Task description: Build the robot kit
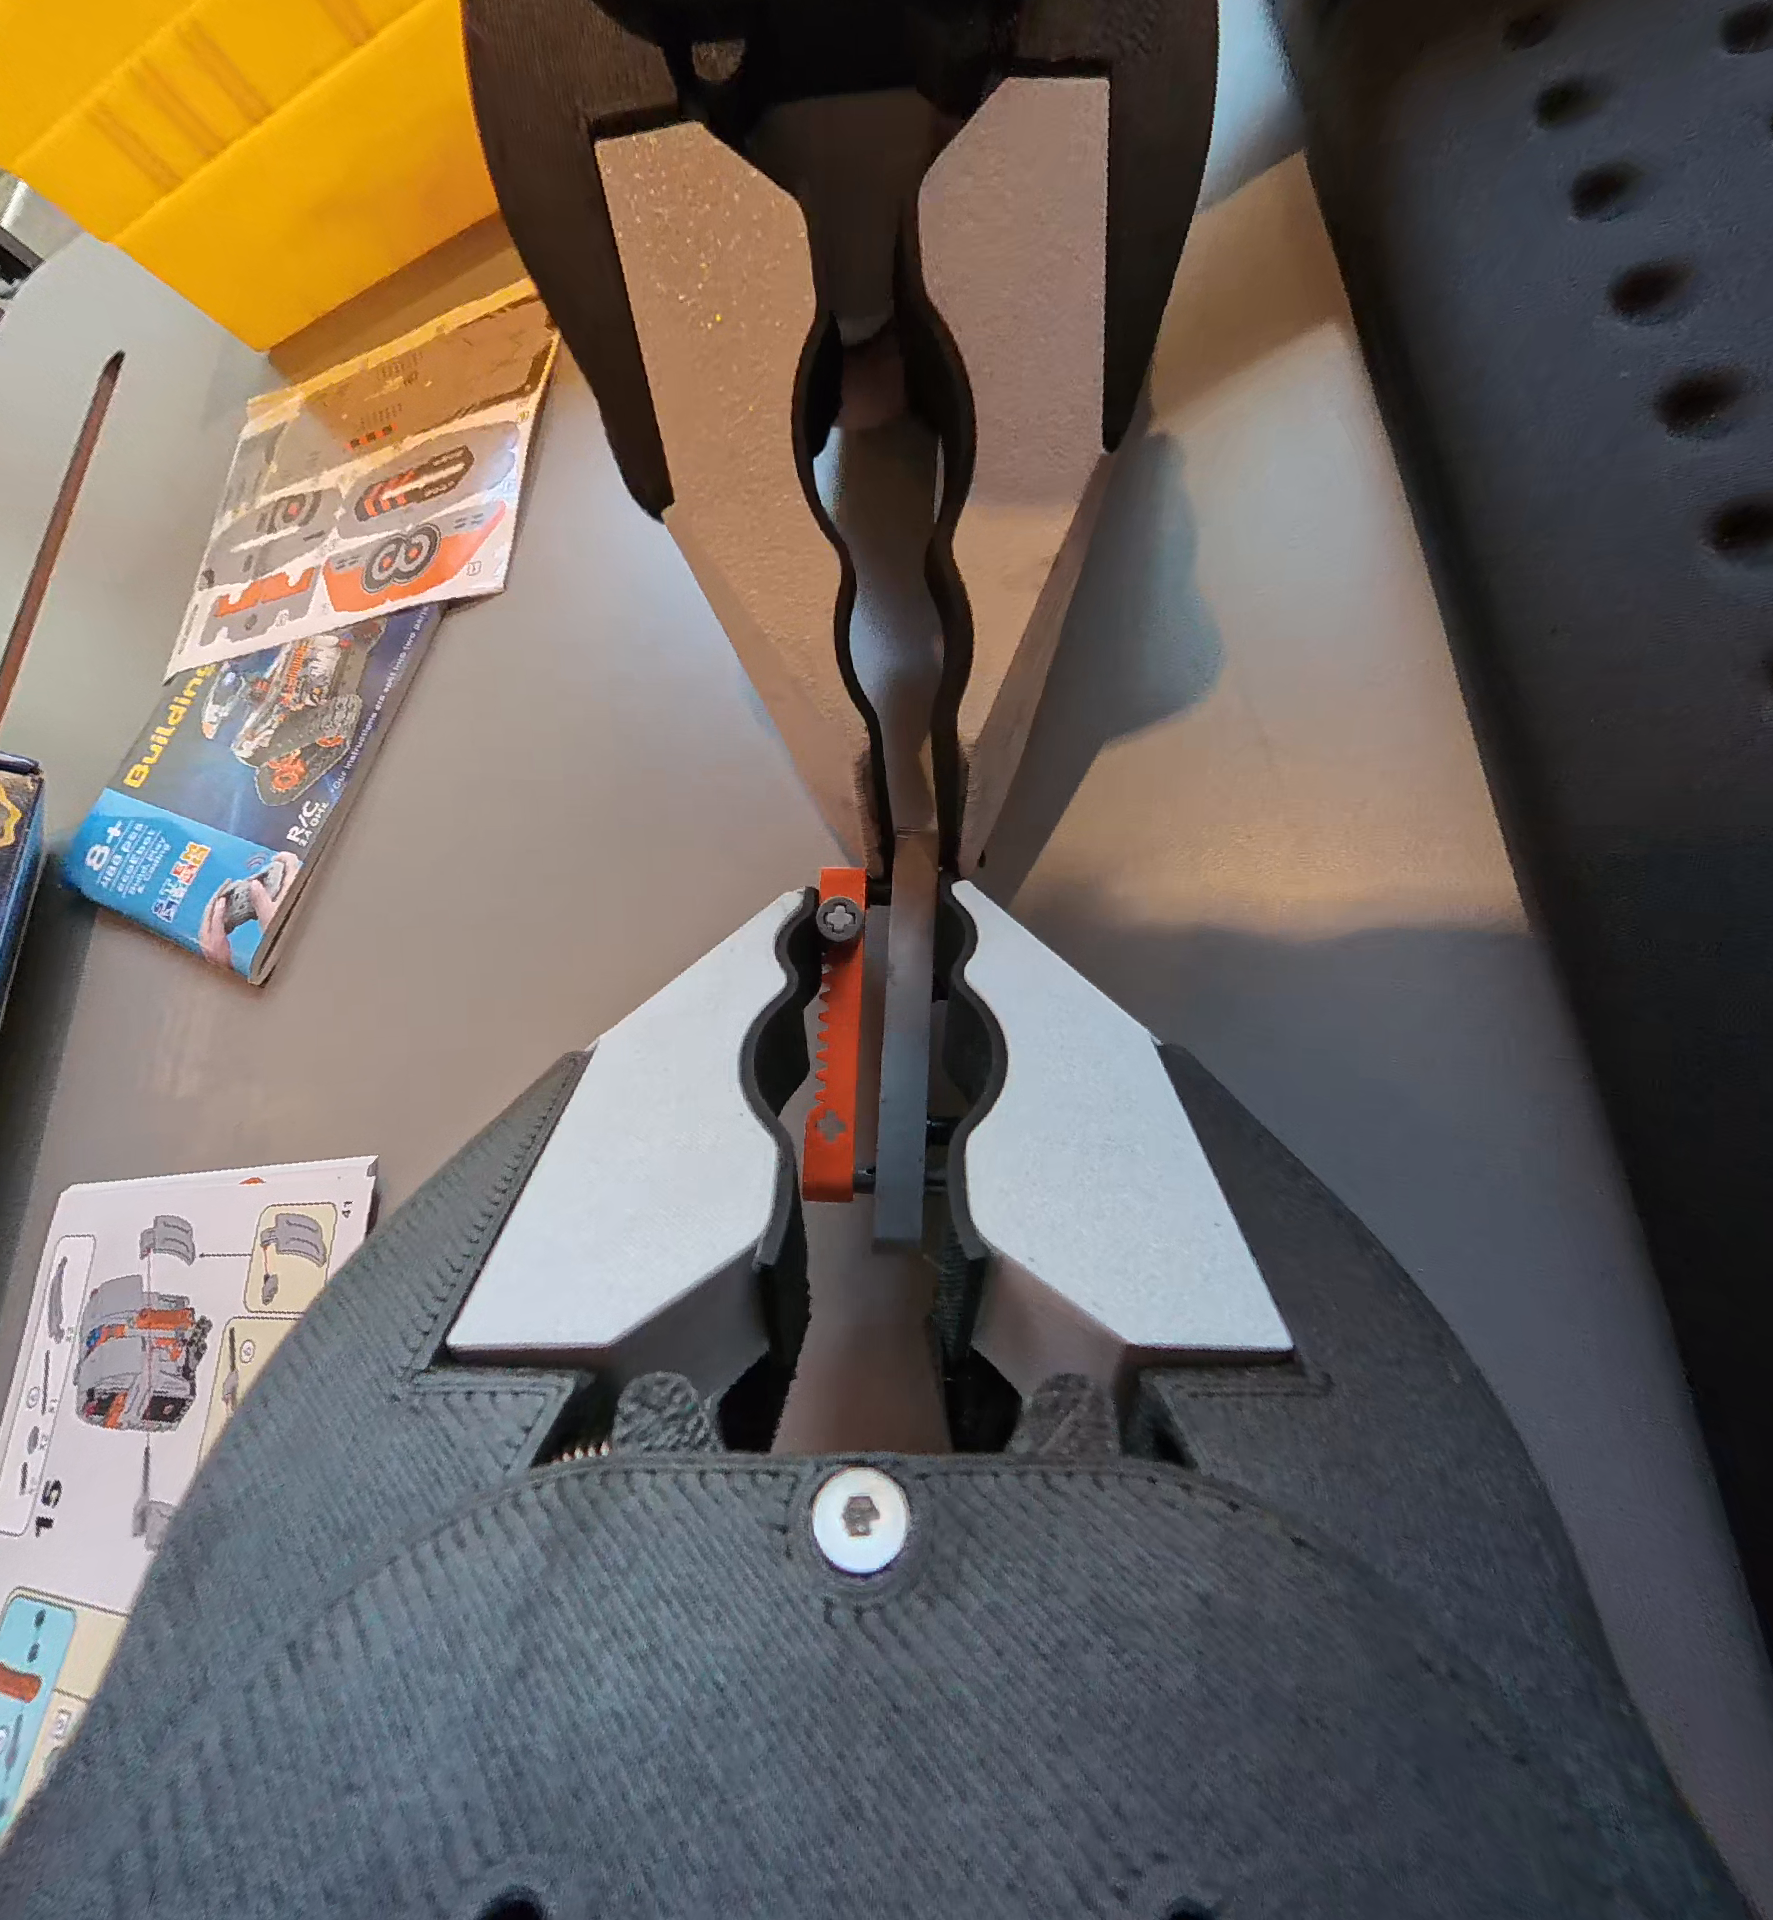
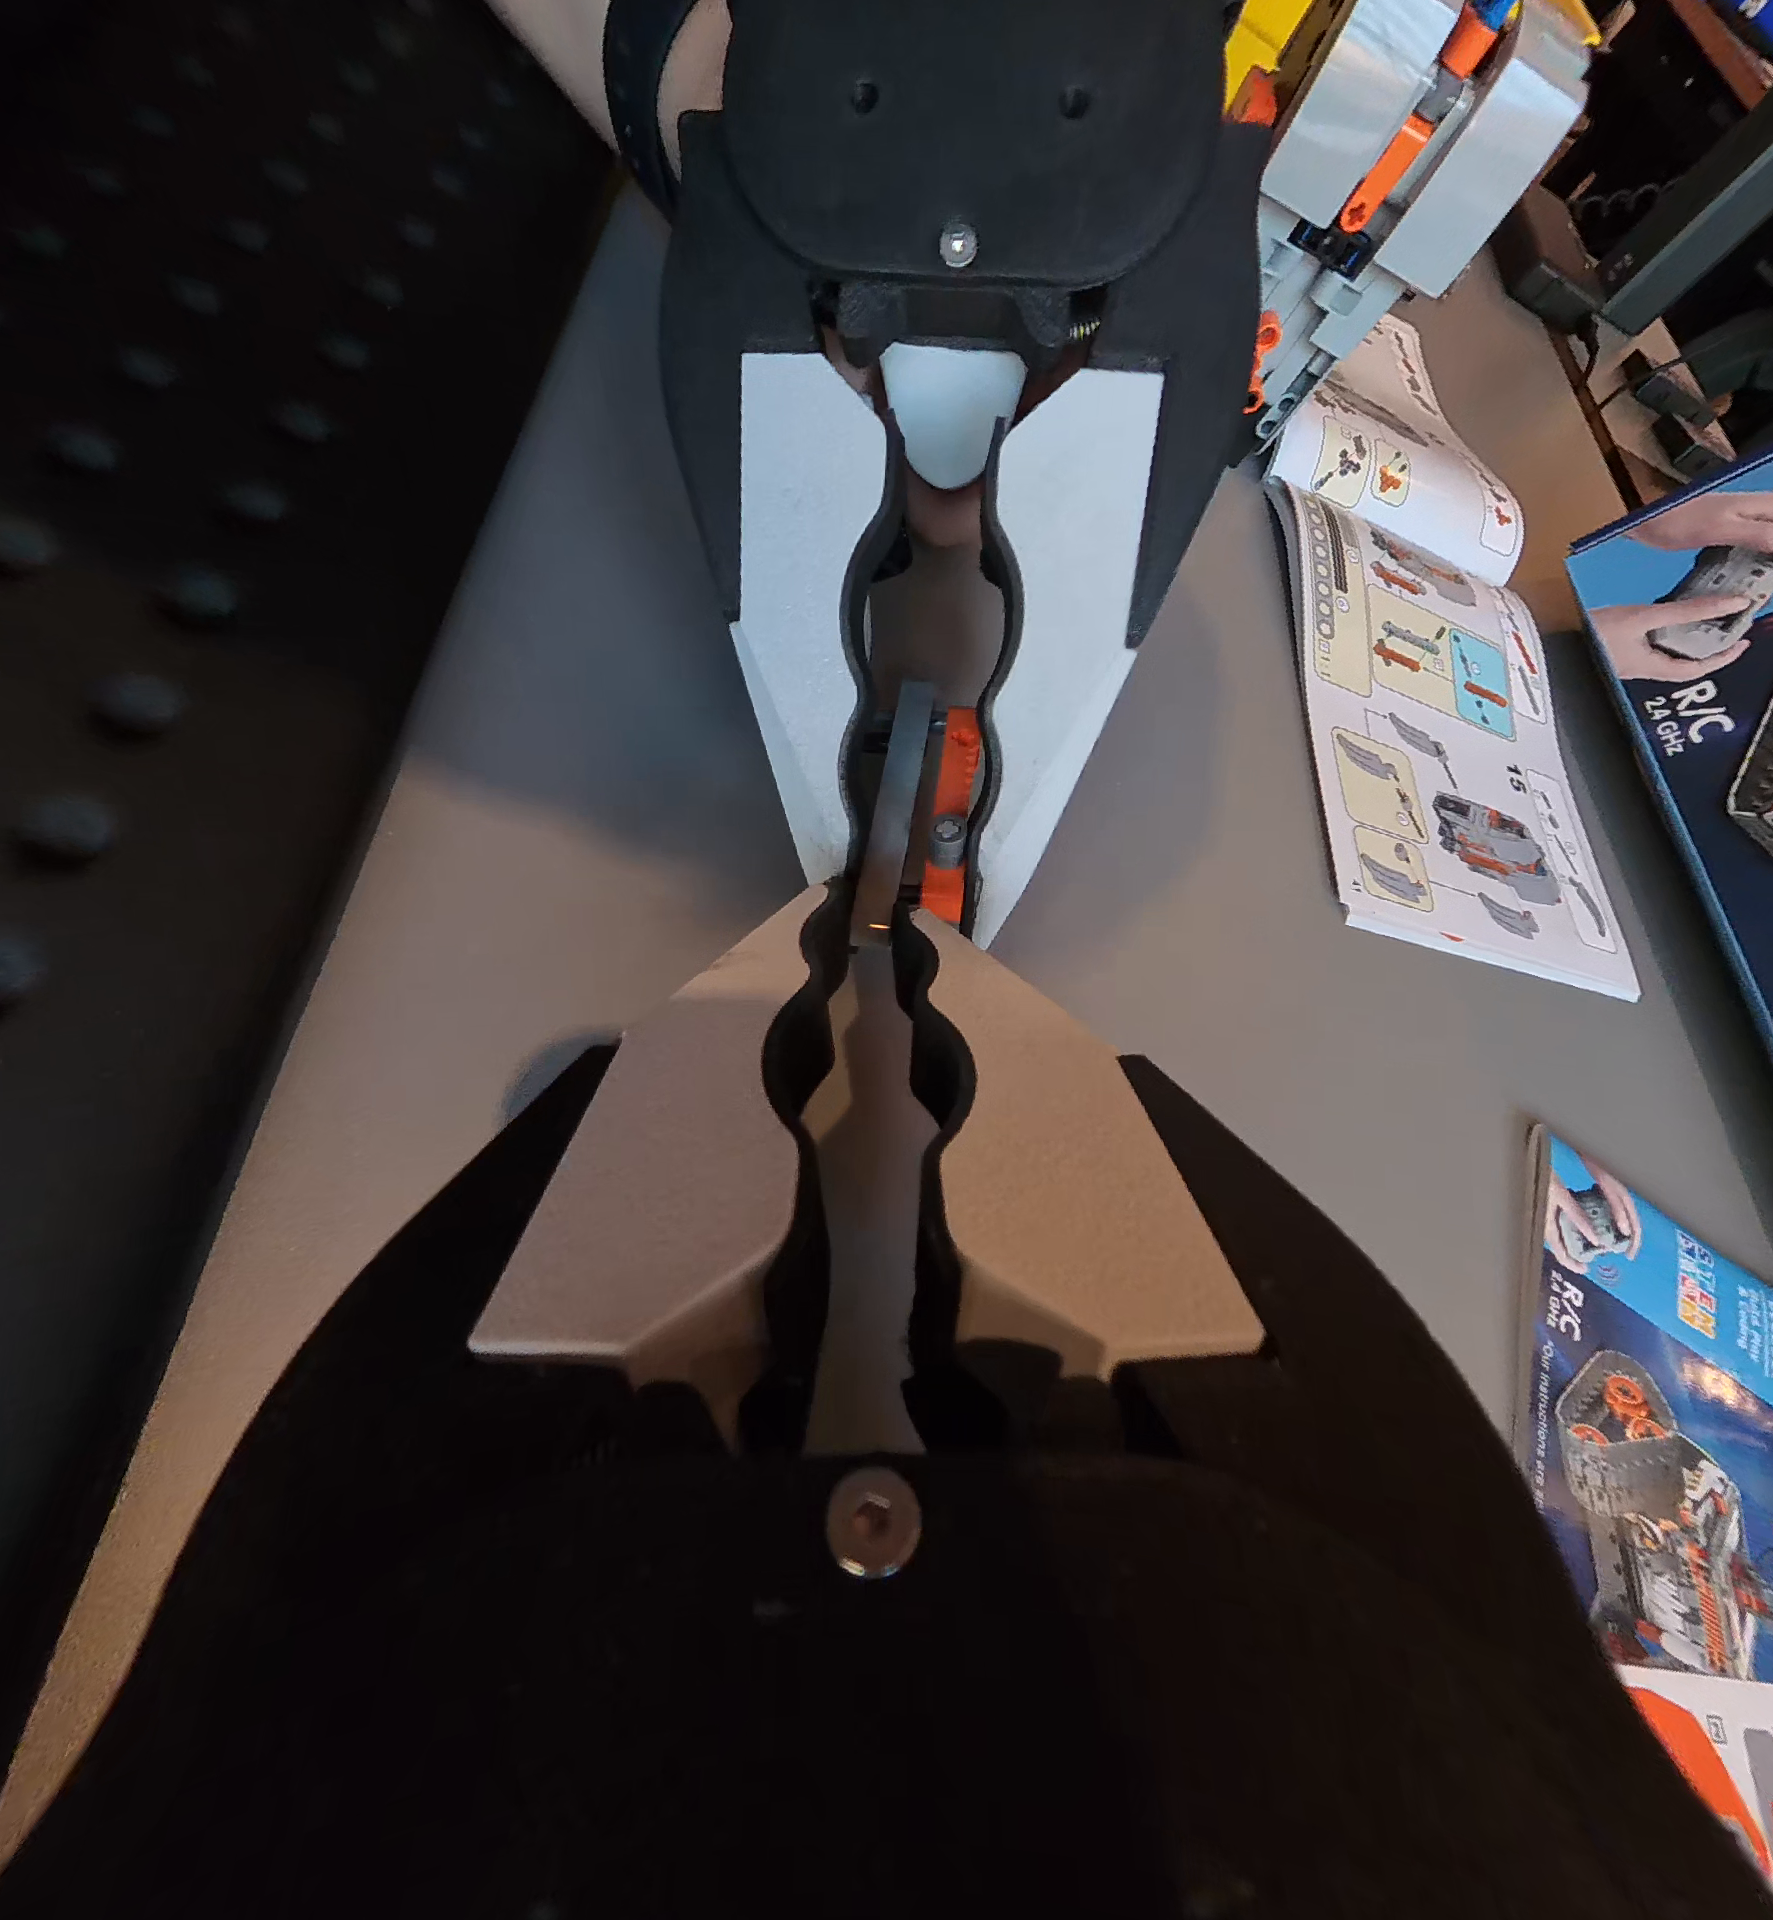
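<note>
1. The left gripper (image 1: 887,894) is closed down on a small building-brick assembly: an orange toothed rack piece (image 1: 835,1039) pinned beside a flat dark grey beam (image 1: 903,1060). Both are wedged between the wavy black pads, just behind the fingertips.

2. The right gripper (image 2: 871,920) is pointed straight at the left one, tip to tip. Its jaws are nearly shut and are pinched on the far end of that same grey beam (image 2: 887,831), so the piece is shared between the two and held up off the grey table (image 1: 570,831).

3. The orange rack (image 2: 944,831) is seen from the right wrist view too, sitting inside the opposite gripper's pads.

4. To the left of the left gripper, an open instruction booklet (image 1: 175,1382), a blue manual (image 1: 258,800) and a sticker sheet (image 1: 362,520) are laid flat, with a yellow bin (image 1: 238,156) farther back.

5. On the right gripper's right side, a blue product box (image 2: 1734,727) and a part-built grey and orange model (image 2: 1401,156) can be made out.
</note>
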